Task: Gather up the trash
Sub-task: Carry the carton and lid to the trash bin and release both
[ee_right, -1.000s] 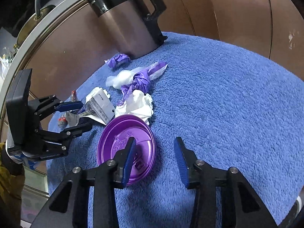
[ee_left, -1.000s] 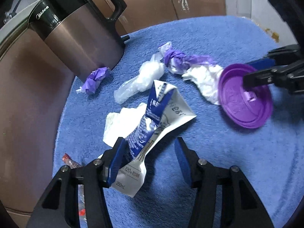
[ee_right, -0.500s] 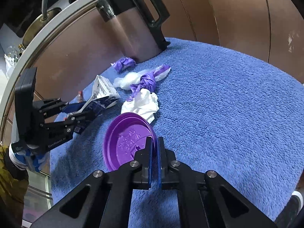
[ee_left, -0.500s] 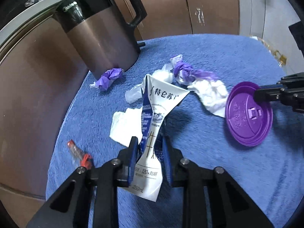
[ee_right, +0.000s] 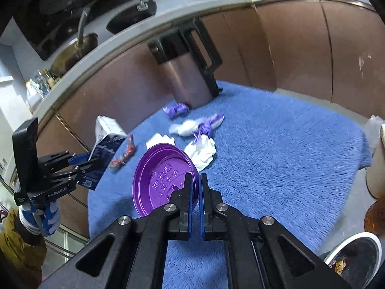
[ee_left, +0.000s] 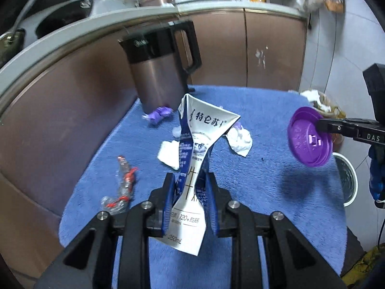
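A crushed blue and white milk carton (ee_left: 197, 151) hangs above the blue mat (ee_left: 259, 183), pinched at its waist by my left gripper (ee_left: 190, 180), which is shut on it. The same carton (ee_right: 105, 149) and left gripper (ee_right: 84, 161) show at the left of the right wrist view. My right gripper (ee_right: 195, 178) is shut on the rim of a purple plastic lid (ee_right: 161, 178), held clear of the mat. That lid (ee_left: 310, 137) and the right gripper (ee_left: 321, 123) appear at the right of the left wrist view.
On the mat lie a crumpled white tissue (ee_left: 240, 139), a white napkin (ee_left: 169, 155), a purple wrapper (ee_left: 160, 114), a purple and white twisted bag (ee_right: 199, 127) and a clear wrapper with red print (ee_left: 120, 187). A metal kettle (ee_left: 158, 72) stands at the back. A bin (ee_right: 356, 257) sits lower right.
Both grippers closed, the left on the carton and the right on the purple lid, and both have lifted their items off the mat and pulled back.
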A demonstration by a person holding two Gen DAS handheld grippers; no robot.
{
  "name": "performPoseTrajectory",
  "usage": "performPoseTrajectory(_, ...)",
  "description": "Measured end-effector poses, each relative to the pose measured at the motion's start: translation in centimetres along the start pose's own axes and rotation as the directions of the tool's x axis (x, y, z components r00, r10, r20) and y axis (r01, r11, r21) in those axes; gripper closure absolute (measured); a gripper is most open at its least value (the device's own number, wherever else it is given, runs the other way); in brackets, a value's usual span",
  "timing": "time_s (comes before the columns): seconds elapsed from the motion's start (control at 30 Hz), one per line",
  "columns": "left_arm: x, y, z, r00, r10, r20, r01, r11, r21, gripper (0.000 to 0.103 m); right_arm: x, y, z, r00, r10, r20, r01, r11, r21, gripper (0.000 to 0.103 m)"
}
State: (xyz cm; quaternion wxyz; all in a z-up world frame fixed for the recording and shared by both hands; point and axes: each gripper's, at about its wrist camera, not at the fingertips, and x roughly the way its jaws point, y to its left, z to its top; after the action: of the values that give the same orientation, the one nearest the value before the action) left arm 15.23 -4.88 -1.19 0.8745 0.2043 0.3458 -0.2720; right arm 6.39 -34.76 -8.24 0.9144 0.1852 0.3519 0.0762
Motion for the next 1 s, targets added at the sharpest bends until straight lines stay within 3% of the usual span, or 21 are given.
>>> performPoseTrajectory(0.2, -4.1, -0.5, -0.2, 0.998, -0.003, 0.068, 0.004, 1.000, -0.028, 0.079, -5.6, -0.3, -1.2, 0.996, -0.027, 0.081, 0.026, 0.999, 0.021, 0.098)
performPoseTrajectory(0.37, -6.4, -3.3, 0.4, 0.989, -0.064, 0.131, 0.064, 0.998, -0.001, 0.079, -10.7, -2.3, -2.9, 0.986, -0.084, 0.147, 0.072, 0.994, 0.081, 0.098)
performPoseTrajectory(0.5, -7.1, -6.3, 1.3, 0.977, -0.133, 0.164, 0.130, 0.991, 0.029, 0.079, -15.6, -4.7, -4.4, 0.964, -0.165, 0.209, 0.137, 0.981, 0.140, 0.098)
performPoseTrajectory(0.63, -6.4, -9.9, 2.6, 0.959, -0.219, 0.178, 0.211, 0.975, 0.063, 0.079, -20.2, -7.0, -5.4, 0.928, -0.269, 0.258, 0.224, 0.956, 0.192, 0.098)
performPoseTrajectory(0.77, -5.1, -14.8, 3.9, 0.934, -0.319, 0.160, 0.305, 0.947, 0.103, 0.079, -23.8, -8.7, -6.7, 0.866, -0.416, 0.278, 0.360, 0.904, 0.231, 0.099)
performPoseTrajectory(0.87, -3.8, -19.2, 4.5, 0.915, -0.386, 0.120, 0.370, 0.919, 0.137, 0.079, -25.1, -10.6, -8.0, 0.815, -0.529, 0.238, 0.470, 0.843, 0.264, 0.099)
performPoseTrajectory(1.0, -1.2, -25.9, 4.9, 0.884, -0.467, 0.032, 0.453, 0.871, 0.192, 0.079, -25.3, -13.5, -10.2, 0.771, -0.619, 0.153, 0.557, 0.770, 0.312, 0.099)
